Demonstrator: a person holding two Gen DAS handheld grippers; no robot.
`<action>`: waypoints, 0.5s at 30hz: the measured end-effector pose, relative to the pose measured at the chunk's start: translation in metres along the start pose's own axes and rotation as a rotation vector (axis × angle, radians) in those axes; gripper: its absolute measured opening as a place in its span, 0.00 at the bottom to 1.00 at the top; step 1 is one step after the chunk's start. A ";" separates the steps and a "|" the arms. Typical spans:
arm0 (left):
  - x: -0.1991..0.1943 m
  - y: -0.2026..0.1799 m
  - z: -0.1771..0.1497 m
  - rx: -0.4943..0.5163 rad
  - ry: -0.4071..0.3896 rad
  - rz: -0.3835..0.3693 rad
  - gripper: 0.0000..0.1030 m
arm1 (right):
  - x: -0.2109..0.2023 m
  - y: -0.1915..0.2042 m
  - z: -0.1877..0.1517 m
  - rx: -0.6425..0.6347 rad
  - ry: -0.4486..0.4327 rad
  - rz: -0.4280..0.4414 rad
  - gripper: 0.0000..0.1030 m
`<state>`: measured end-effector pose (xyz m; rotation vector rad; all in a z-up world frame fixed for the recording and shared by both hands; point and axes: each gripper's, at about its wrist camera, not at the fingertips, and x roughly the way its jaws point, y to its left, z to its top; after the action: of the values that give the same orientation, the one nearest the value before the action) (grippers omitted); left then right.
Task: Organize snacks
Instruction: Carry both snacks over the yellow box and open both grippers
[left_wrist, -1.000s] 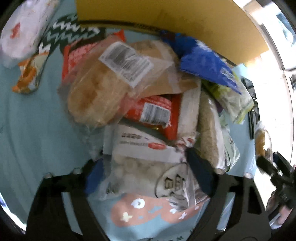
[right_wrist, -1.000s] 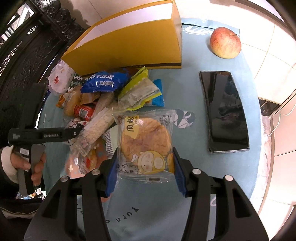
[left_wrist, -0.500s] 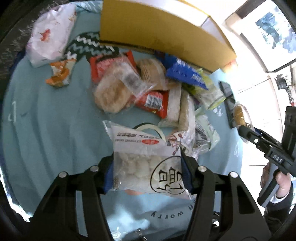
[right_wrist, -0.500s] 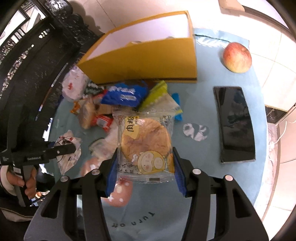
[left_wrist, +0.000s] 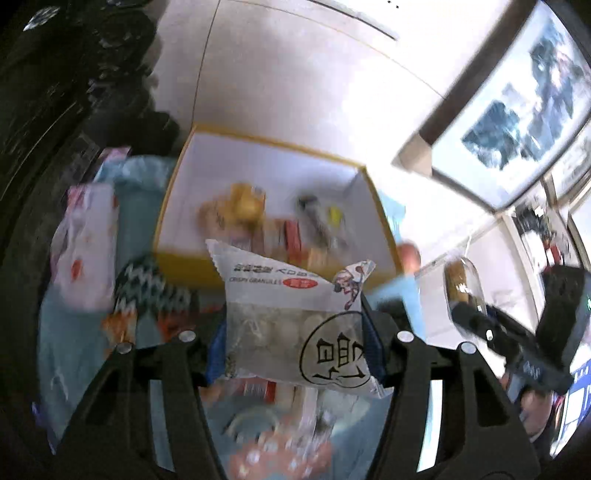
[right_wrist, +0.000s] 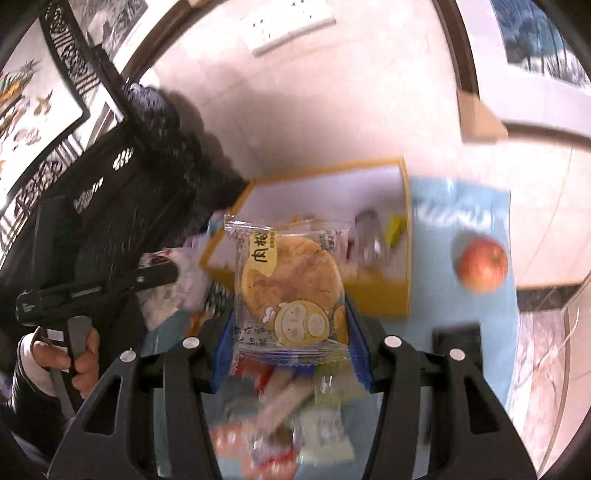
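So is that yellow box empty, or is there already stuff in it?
Not empty. The open yellow box already holds several wrapped snacks on its white floor, though they are too blurred to identify.

Black skeletal left gripper (left_wrist: 293, 345), blue pads, silver screws, bare hand (right_wrist: 79, 356), white cuff

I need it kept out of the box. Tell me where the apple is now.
In the right wrist view, the apple sits on the blue mat, just right of the yellow box, outside it.
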<state>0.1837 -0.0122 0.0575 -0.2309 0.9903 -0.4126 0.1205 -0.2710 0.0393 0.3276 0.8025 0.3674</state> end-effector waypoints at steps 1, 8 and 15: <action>0.006 -0.003 0.009 0.000 -0.001 0.000 0.58 | 0.007 -0.003 0.010 0.005 -0.009 0.000 0.52; 0.079 -0.007 0.065 -0.005 0.036 0.076 0.69 | 0.063 -0.018 0.051 0.003 -0.016 -0.112 0.55; 0.089 0.005 0.050 -0.009 0.015 0.245 0.98 | 0.078 -0.042 0.038 0.086 -0.029 -0.194 0.74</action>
<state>0.2695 -0.0460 0.0144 -0.1120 1.0214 -0.1864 0.2069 -0.2797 -0.0034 0.3313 0.8158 0.1465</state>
